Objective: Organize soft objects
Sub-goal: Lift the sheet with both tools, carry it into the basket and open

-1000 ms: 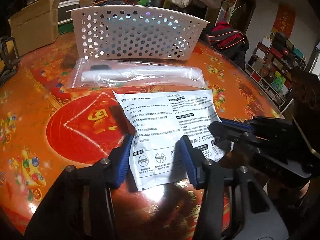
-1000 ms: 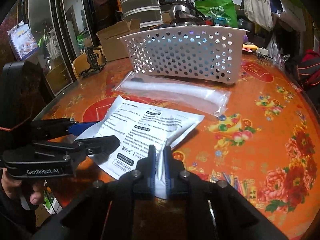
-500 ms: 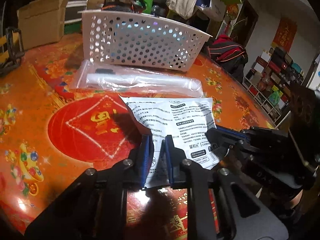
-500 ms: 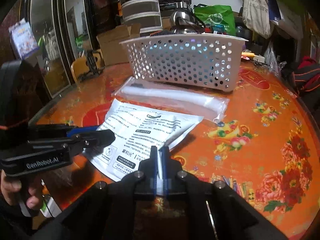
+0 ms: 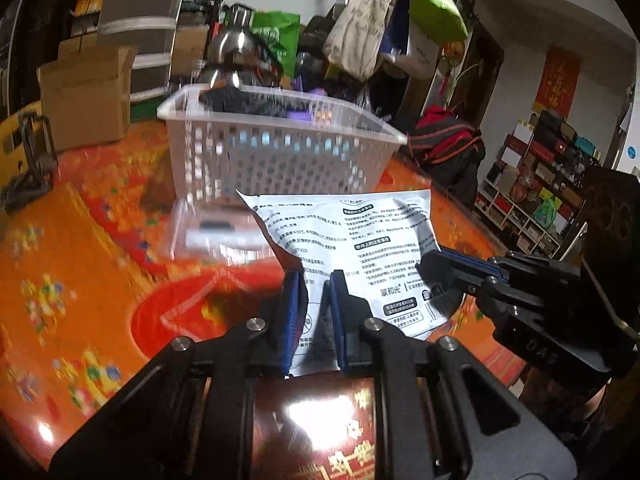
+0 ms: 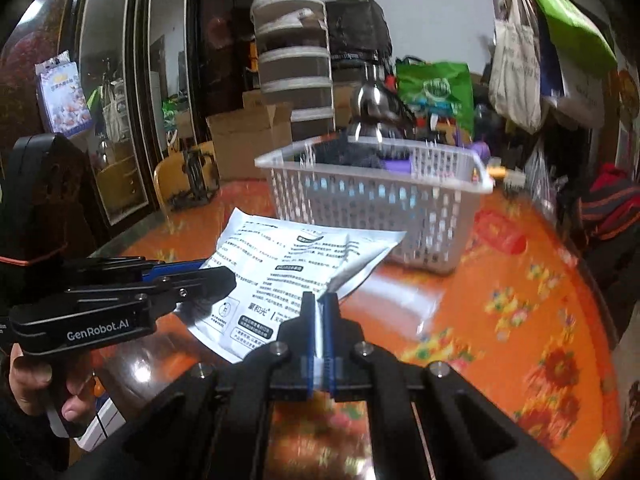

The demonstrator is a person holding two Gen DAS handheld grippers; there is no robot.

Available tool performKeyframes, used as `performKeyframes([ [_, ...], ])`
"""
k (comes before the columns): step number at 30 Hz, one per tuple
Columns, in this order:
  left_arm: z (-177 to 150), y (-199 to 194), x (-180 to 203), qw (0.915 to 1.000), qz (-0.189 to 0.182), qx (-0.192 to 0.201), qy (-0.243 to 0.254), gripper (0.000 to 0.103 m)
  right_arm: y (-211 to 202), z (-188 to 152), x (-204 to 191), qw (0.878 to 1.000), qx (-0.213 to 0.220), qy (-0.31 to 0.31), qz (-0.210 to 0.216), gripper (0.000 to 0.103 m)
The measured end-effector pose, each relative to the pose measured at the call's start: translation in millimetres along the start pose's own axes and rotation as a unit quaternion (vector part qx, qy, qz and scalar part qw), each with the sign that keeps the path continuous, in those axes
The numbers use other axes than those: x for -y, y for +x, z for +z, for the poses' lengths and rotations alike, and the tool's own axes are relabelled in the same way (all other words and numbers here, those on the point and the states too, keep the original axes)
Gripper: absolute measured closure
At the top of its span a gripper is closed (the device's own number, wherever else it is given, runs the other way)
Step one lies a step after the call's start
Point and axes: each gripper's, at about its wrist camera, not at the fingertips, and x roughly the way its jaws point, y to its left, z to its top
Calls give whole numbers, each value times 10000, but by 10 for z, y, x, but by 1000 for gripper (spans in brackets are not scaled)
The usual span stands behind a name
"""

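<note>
A white printed pouch hangs above the orange table, held by its near edge at two places. My left gripper is shut on its near left corner; in the right wrist view the same gripper sits at the pouch's left edge. My right gripper is shut on the near right corner, and it shows in the left wrist view as the black gripper at the right. Behind the pouch stands a white perforated basket with dark and purple items inside. A clear plastic bag lies on the table before the basket.
The round table is orange with a red centre and flower prints. A cardboard box and a folded black trolley are at the back left. Hanging bags and shelves crowd the room behind. A hand grips the left tool.
The left jaws closed on the pouch's corner. Both grippers then rose together, lifting the pouch off the table so it now hangs in front of the basket.
</note>
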Motion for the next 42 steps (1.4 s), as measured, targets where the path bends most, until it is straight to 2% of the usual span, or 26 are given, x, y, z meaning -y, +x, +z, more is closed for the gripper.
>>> performKeyframes([
  [4, 375, -93, 23, 9995, 56, 282, 137, 89, -40, 362, 5, 9994, 271, -171, -121, 100],
  [12, 1340, -81, 44, 9965, 115, 721, 408, 89, 71, 1230, 247, 9973, 644, -238, -245, 100],
  [17, 1893, 182, -6, 9954, 294, 792, 451, 89, 344, 1665, 430, 9971, 598, -284, -370, 100],
  [21, 2188, 547, -106, 9963, 400, 660, 388, 89, 708, 1862, 577, 9969, 465, -349, -534, 100],
  [27, 2346, 1122, -317, 9980, 453, 369, 254, 89, 1130, 1853, 765, 9979, 251, -309, -510, 100],
  [34, 2246, 1571, -468, 9983, 559, 131, 117, 89, 1465, 1681, 953, 9988, 18, -197, -440, 100],
  [42, 2118, 1915, -560, 9973, 720, -71, 91, 87, 1702, 1507, 1071, 9974, -203, -209, -658, 99],
])
